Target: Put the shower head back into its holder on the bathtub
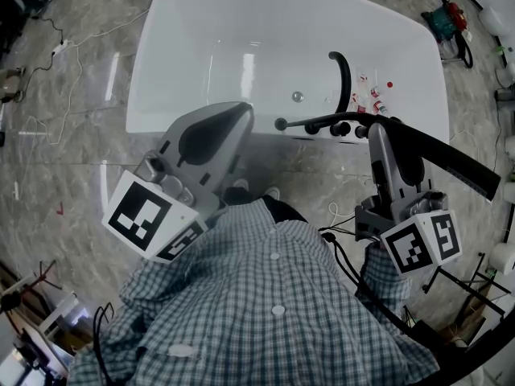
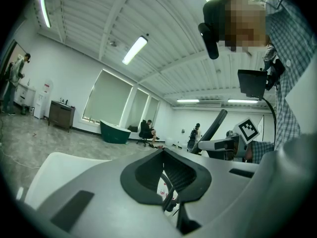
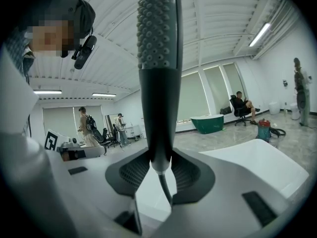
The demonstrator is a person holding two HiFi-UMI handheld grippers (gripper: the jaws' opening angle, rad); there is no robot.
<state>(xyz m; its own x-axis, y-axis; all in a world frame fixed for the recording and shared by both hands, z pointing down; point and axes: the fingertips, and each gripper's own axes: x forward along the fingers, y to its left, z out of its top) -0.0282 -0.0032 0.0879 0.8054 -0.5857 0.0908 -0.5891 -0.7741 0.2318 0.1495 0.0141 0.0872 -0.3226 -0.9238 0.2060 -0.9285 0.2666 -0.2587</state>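
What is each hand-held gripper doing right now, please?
Left hand-held gripper: closed, empty.
Right hand-held gripper: closed on the handle of the long black shower head.

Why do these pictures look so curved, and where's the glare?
Head view: wide lens bows the bathtub rim, light glare streaks its inside. Left gripper view: black corners, ceiling lamp washed out. Right gripper view: shower head looms oversized.

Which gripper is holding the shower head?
The right gripper, its jaws clamped on the handle of the black shower head; the left gripper holds nothing, jaws together.
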